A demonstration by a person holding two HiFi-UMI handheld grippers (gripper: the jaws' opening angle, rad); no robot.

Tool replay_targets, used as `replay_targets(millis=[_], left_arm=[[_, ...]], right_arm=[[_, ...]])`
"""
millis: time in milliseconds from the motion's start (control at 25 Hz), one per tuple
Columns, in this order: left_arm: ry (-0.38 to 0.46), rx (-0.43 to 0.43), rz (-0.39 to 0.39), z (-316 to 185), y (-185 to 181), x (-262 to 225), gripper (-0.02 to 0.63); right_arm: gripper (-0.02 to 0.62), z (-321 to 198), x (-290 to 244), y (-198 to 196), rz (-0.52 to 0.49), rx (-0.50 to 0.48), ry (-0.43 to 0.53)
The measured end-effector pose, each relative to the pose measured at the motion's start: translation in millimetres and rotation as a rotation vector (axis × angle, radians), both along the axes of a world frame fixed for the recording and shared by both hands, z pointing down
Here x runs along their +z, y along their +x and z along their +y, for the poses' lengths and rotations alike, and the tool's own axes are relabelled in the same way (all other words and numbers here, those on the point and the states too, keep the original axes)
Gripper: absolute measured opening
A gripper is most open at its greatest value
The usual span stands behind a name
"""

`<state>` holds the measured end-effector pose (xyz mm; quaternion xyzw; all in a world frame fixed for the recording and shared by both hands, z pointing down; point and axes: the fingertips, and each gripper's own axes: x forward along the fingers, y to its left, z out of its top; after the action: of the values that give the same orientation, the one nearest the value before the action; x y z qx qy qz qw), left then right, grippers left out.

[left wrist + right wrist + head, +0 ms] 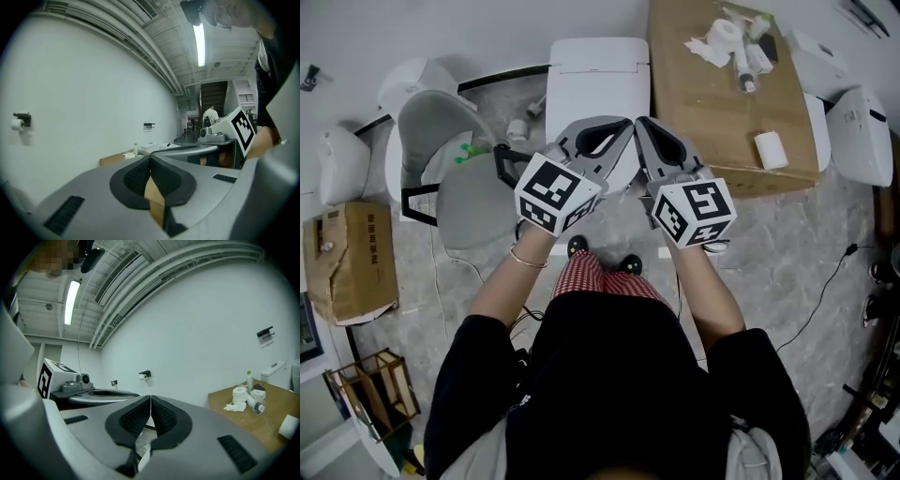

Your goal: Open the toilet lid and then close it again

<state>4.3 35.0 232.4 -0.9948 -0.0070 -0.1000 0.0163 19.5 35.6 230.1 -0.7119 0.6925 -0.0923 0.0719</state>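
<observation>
Left gripper [619, 127] and right gripper [645, 125] are both closed tight and empty, held above the toilet [598, 70] — they hide the lid, so progress is unclear.

Glossy toilet [598, 70], matt cardboard box [703, 127]

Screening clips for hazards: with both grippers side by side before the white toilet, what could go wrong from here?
1. The grey left gripper and grey right gripper nearly touch at the tips; they may knock together.
2. Both are shut on nothing and hide the bowl of the white ceramic toilet, so reaching for the lid blind could miss it.
3. A black cable trails across the floor beside the person: a trip risk.
</observation>
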Motion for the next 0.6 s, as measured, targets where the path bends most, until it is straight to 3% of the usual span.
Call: replay_targets(millis=[240, 480, 600], left_arm=[[0.080, 0.036, -0.018, 0.7, 2.8, -21.6, 0.005], [0.037, 0.036, 0.021, -1.1, -6.5, -36.2, 0.005], [0.039, 0.048, -0.004, 1.3, -14.5, -38.5, 0.005]], right_arm=[[0.021, 1.3, -21.7, 1.3, 0.028, 0.001, 0.034], [0.021, 1.6, -40.9, -10.3, 0.060, -0.066, 0.048], [0.021, 2.8, -48.1, -17.4, 0.066, -0.090, 0.053]])
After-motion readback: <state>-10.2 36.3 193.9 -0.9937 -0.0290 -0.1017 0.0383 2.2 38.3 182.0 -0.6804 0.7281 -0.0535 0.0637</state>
